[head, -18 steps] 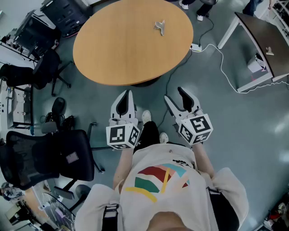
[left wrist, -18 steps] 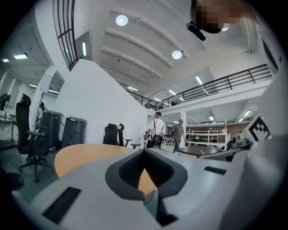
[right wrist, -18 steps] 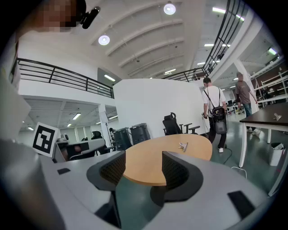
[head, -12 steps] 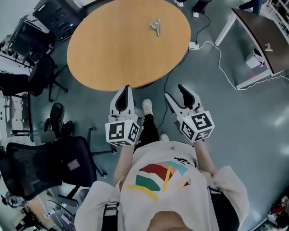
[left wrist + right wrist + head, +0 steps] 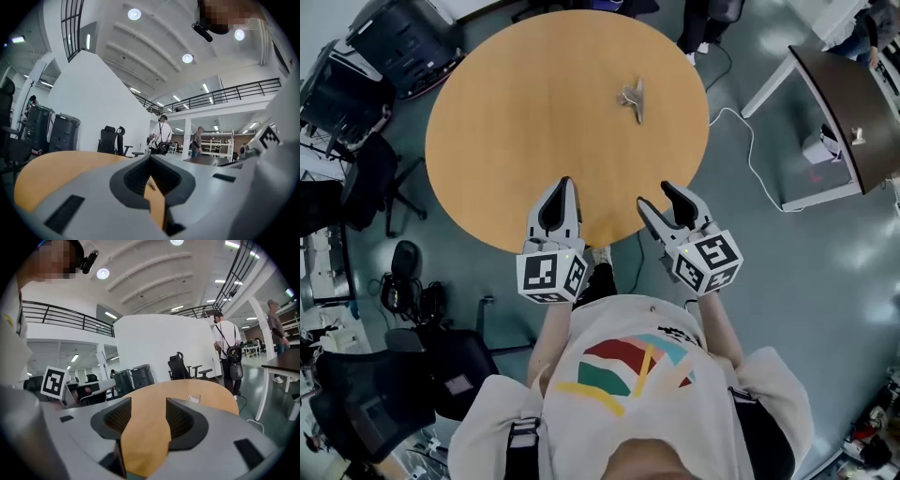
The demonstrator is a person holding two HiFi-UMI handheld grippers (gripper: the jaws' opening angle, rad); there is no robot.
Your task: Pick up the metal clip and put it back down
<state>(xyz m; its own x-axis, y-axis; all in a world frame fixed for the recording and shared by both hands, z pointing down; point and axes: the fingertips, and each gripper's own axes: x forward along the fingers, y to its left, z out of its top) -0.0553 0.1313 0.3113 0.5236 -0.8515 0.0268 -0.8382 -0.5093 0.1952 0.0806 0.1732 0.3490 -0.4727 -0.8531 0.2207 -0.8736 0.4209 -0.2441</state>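
The metal clip [image 5: 632, 97] lies on the far right part of the round wooden table [image 5: 506, 112]. In the right gripper view the clip [image 5: 194, 398] shows as a small pale object far ahead, to the right of the jaws. Both grippers hover at the table's near edge, well short of the clip. My left gripper [image 5: 560, 192] has its fingertips together, with nothing held; in its own view the left gripper [image 5: 150, 159] closes to a point over the tabletop. My right gripper [image 5: 662, 200] stands open and empty, and bare table shows between the jaws of the right gripper [image 5: 149, 404].
Black office chairs [image 5: 366, 178] and dark bins [image 5: 389, 42] stand left of the table. At the right is a dark desk [image 5: 853, 103], with a white cable [image 5: 750, 141] on the floor. Two people [image 5: 161, 136] stand in the distance beyond the table.
The person has stepped toward the table. Both grippers, earlier over the floor, now reach over its near edge, and the clip is nearer. Jaw positions look unchanged.
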